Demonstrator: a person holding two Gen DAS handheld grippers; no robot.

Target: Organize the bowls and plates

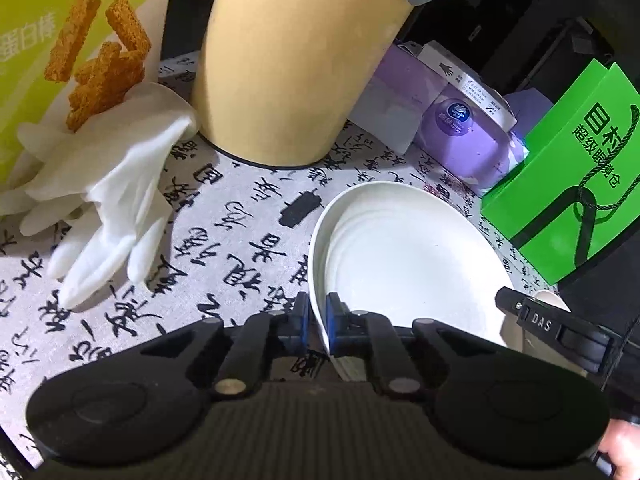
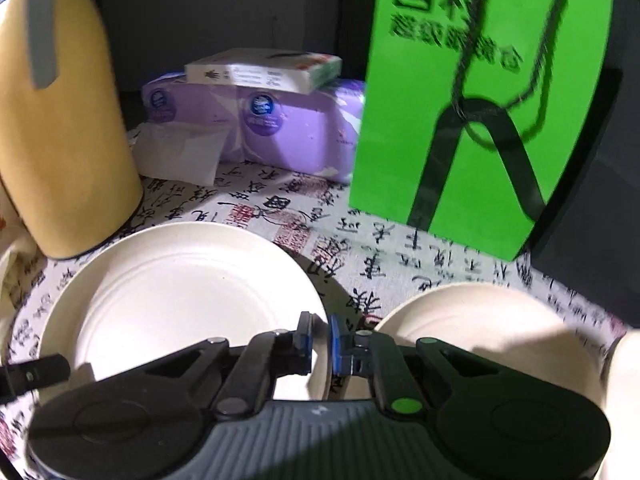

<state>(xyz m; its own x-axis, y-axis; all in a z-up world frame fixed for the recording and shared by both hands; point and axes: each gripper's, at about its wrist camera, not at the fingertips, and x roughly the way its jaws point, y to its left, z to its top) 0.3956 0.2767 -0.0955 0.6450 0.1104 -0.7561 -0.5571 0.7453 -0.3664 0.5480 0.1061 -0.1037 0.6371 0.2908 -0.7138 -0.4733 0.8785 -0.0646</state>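
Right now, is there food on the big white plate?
No. The white plate is bare inside, showing only its faint rings, while both grippers pinch its rim.

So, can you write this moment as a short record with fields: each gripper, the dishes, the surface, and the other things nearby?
left gripper: shut on rim of round white plate
right gripper: shut on the same plate's rim
other dish: cream bowl, right of plate
surface: calligraphy-print tablecloth
nearby: yellow cylindrical container, green paper bag, purple tissue packs, white gloves
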